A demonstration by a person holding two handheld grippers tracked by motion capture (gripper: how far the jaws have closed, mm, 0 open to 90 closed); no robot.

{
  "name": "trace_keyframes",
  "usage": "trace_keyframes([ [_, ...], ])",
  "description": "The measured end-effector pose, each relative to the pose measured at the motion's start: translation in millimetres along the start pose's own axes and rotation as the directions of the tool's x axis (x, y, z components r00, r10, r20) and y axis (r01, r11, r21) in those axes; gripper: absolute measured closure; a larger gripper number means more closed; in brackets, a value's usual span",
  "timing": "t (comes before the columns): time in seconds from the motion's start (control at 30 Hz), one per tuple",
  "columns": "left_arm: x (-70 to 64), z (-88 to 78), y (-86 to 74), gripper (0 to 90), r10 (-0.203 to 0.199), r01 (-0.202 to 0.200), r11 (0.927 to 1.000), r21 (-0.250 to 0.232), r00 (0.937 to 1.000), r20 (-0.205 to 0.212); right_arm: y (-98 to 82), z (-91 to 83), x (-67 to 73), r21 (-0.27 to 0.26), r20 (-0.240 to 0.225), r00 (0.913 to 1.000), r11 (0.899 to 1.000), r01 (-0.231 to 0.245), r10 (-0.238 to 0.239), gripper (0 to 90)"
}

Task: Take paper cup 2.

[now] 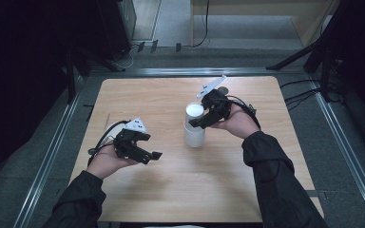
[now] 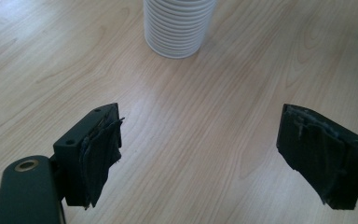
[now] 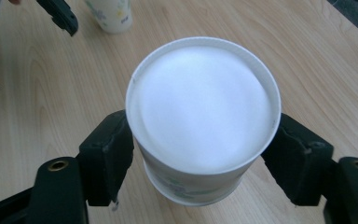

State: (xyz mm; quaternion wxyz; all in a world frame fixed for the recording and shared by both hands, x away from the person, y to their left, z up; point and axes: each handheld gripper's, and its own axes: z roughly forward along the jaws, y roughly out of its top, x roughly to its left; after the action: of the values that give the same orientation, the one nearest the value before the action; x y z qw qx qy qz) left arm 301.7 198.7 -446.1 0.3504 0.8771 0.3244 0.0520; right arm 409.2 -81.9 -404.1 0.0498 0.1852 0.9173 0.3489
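Gripping upturned cup in right gripper jaws, left gripper jaws wide, empty.

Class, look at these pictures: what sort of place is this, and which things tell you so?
Probably a lab or recording workspace, not a home: a bare wooden table inside a metal floor frame, loose cables on grey flooring, and dark equipment stands around it.

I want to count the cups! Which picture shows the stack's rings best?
Left gripper view: the stack of cups shows its ribbed rims close up. High view: small, far off. Right gripper view: its flat top, in the right tool.
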Motion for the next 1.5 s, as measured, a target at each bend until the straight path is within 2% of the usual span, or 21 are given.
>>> trace_keyframes([
  [0.23, 1.1, -0.6, -0.4, 14.0, 0.003, -0.003, 1.0000, -0.003, 1.0000, 0.006, 2.0, -0.8, -1.4, 0.010, 0.009, 0.9999, 1.000, -0.006, 0.006, 31.2],
  [0.47, -0.2, -0.6, 0.2, 14.0, 0.008, -0.007, 1.0000, -0.004, 0.9998, 0.020, 5.0, -6.0, -1.7, 0.004, -0.003, 0.9999, 1.000, -0.010, 0.010, 31.2],
  [0.57, 0.6, -0.3, 0.8, 13.7, -0.007, 0.008, 1.0000, -0.005, 0.9997, 0.024, 7.2, -9.8, -1.7, 0.002, -0.002, 0.9998, 1.000, -0.022, 0.022, 31.3],
  [0.87, -0.1, -0.9, 1.1, 12.8, 0.008, -0.008, 0.9999, -0.014, 0.9996, 0.026, 19.0, -27.6, 0.3, -0.006, 0.003, 0.9995, 0.999, -0.032, 0.032, 31.6],
  [1.13, 0.6, -3.1, 1.3, 12.8, 0.001, 0.000, 0.9995, -0.030, 0.9991, 0.043, 36.1, -50.1, 7.4, -0.022, 0.019, 0.9998, 1.000, -0.005, 0.006, 31.7],
  [1.3, 0.6, -4.1, 1.3, 12.8, -0.005, 0.006, 0.9991, -0.042, 0.9993, 0.038, 45.6, -65.1, 13.3, -0.031, 0.027, 0.9996, 1.000, 0.003, -0.002, 31.7],
  [1.4, 0.5, -5.0, 1.9, 12.8, -0.009, 0.012, 0.9986, -0.052, 0.9990, 0.044, 52.2, -79.6, 20.8, -0.039, 0.033, 0.9992, 0.999, 0.023, -0.022, 31.9],
  [1.43, 0.4, -5.0, 2.1, 12.8, -0.008, 0.011, 0.9985, -0.053, 0.9990, 0.044, 53.8, -85.5, 24.3, -0.044, 0.028, 0.9993, 0.999, 0.027, -0.026, 31.9],
  [1.47, -0.3, -5.2, 2.4, 12.8, -0.005, 0.008, 0.9985, -0.055, 0.9988, 0.048, 53.8, -93.1, 30.1, -0.053, -0.009, 0.9998, 0.998, 0.018, -0.018, 31.9],
  [1.5, -0.3, -5.2, 2.4, 12.8, -0.005, 0.008, 0.9985, -0.055, 0.9988, 0.048, 53.8, -93.1, 30.1, -0.053, -0.009, 0.9998, 0.998, 0.018, -0.018, 31.9],
])
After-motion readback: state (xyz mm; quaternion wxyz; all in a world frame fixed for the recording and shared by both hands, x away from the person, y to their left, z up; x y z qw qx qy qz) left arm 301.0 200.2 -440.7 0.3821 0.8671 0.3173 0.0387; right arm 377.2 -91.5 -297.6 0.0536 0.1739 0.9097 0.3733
